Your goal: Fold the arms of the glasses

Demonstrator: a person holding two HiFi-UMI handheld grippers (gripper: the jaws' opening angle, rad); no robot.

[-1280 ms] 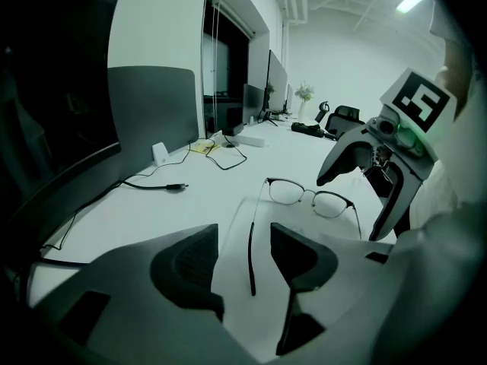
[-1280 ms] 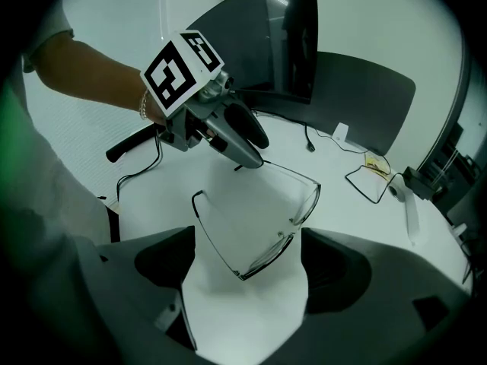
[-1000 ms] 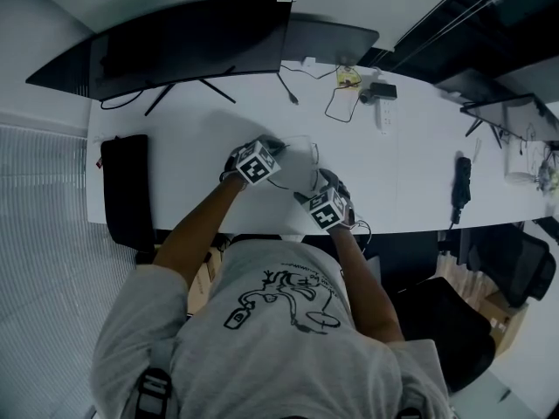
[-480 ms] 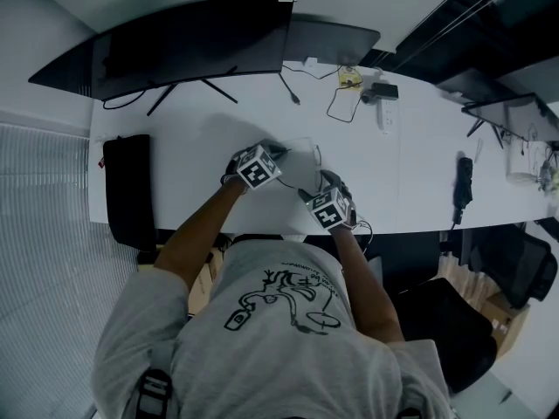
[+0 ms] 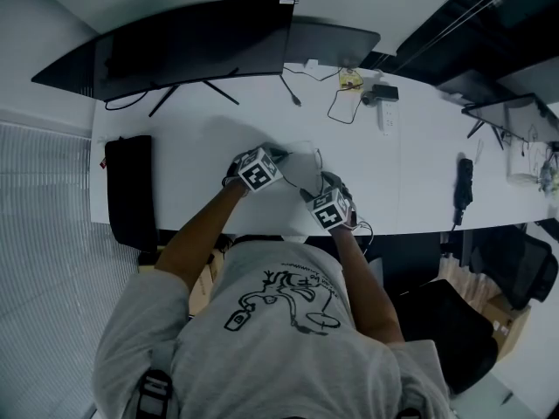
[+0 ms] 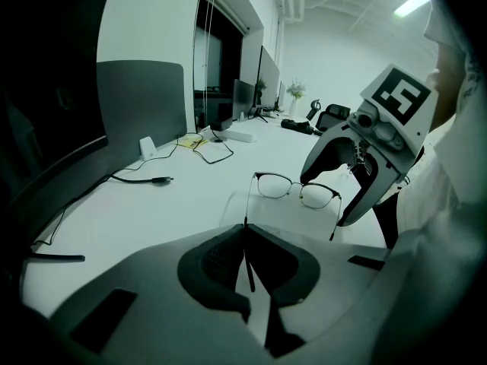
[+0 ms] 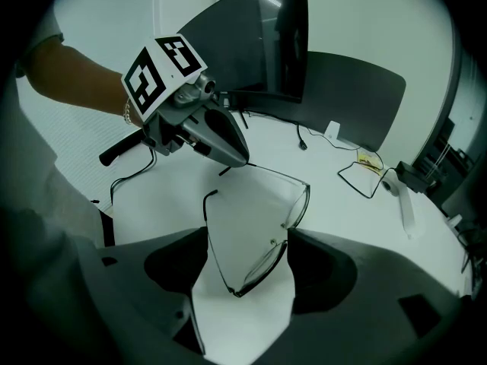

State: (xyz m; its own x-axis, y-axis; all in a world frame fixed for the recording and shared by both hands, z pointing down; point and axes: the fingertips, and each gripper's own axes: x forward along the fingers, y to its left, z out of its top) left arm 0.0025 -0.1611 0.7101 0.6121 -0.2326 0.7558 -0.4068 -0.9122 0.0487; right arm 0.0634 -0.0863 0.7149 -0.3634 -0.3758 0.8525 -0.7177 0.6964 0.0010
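Thin black-rimmed glasses (image 6: 297,188) hang above the white table (image 5: 192,129), arms spread wide. My left gripper (image 6: 245,230) is shut on the end of one arm (image 6: 249,204), whose tip pokes out behind the pads. My right gripper (image 7: 247,249) straddles the near lens (image 7: 262,268) and the other arm (image 7: 207,234). Its jaws have just been closing with the frame between them, and the pads stand very near it without clearly pressing. The left gripper view shows the right gripper (image 6: 358,173) at the far lens. In the head view both grippers (image 5: 278,154) (image 5: 319,182) sit close together.
Two dark monitors (image 5: 192,42) stand along the table's far edge, with cables (image 5: 336,103) and a power strip (image 5: 384,112) beyond the glasses. A black case (image 5: 127,186) lies at the left end. The table's near edge runs just under my hands.
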